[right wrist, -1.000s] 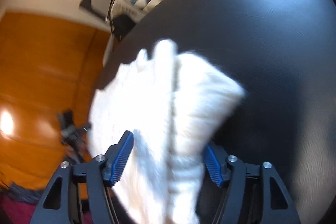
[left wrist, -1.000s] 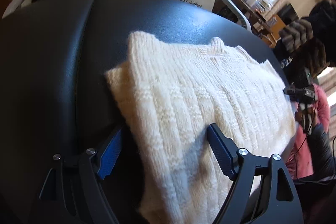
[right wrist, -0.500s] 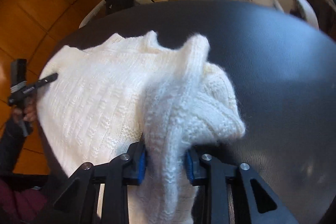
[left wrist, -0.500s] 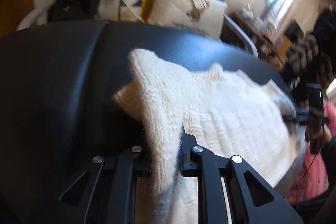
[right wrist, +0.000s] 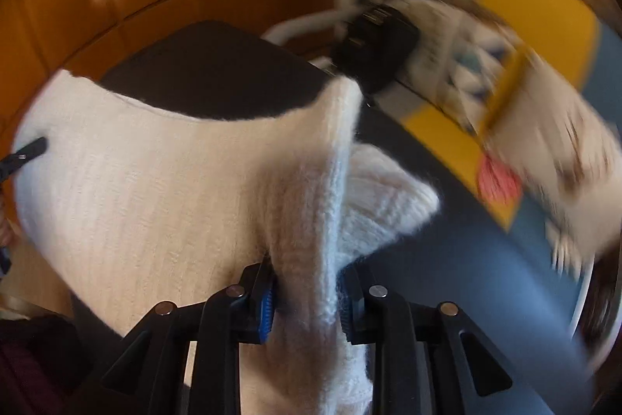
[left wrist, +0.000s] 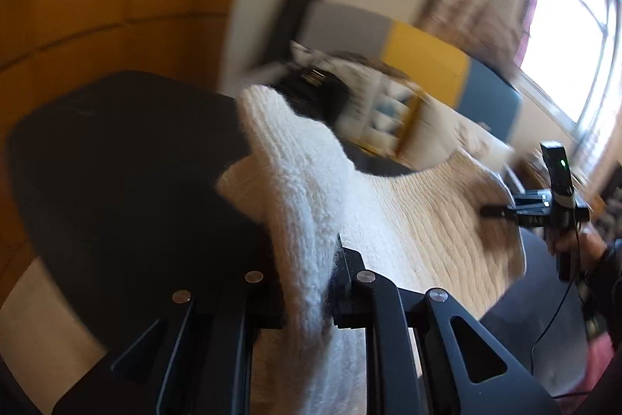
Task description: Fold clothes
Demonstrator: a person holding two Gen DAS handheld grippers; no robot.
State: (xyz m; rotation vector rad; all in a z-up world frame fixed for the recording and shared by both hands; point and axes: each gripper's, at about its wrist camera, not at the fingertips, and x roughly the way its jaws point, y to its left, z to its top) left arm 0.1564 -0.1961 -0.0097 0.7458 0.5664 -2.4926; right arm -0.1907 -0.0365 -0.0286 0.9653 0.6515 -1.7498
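Soft, bulky knit sweater (left wrist: 408, 220) sags off the black table (left wrist: 128, 162); left gripper (left wrist: 307, 282) clamps its edge, right gripper (right wrist: 307, 298) is closing on another bunched edge

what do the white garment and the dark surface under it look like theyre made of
White garment: looks like chunky knitted wool or acrylic yarn; ribbed rows and a fuzzy halo at its edges, matte. Which fibre cannot be told.

Dark surface: smooth black, possibly leather-like or plastic; faint soft sheen, rounded edge, no weave visible. Motion blur leaves it open.
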